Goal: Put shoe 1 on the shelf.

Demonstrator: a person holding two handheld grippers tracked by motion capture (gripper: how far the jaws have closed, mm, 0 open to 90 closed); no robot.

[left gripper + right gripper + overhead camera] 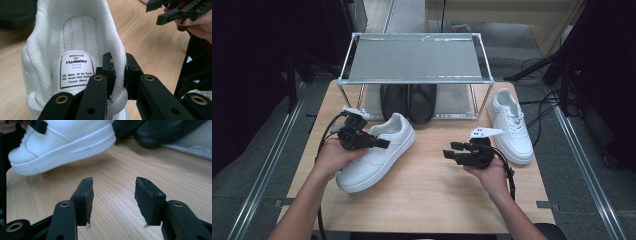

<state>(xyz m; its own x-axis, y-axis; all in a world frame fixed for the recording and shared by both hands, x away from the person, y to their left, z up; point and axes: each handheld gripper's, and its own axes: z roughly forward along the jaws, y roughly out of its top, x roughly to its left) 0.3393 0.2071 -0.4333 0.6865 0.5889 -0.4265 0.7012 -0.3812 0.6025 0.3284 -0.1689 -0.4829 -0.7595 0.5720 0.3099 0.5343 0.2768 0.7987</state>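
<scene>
The white sneaker (377,155) is clean, low-cut and thick-soled, with a printed label on its insole; it sits left of centre on the worktop (432,195), its padded collar pinched between the jaws of the left gripper (379,143). The right gripper (452,150) hovers near it with jaws apart and nothing between them. Beyond stand a metal shoe rack (414,60) sheltering black shoes (408,102), and a second white sneaker (511,125) lies right of the rack.

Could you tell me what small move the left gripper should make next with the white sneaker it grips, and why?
Probably carry the white leather sneaker toward the silver metal rack. The left gripper is clamped on its padded collar, the black shoes already sit under the rack, and the right gripper stands open.
</scene>
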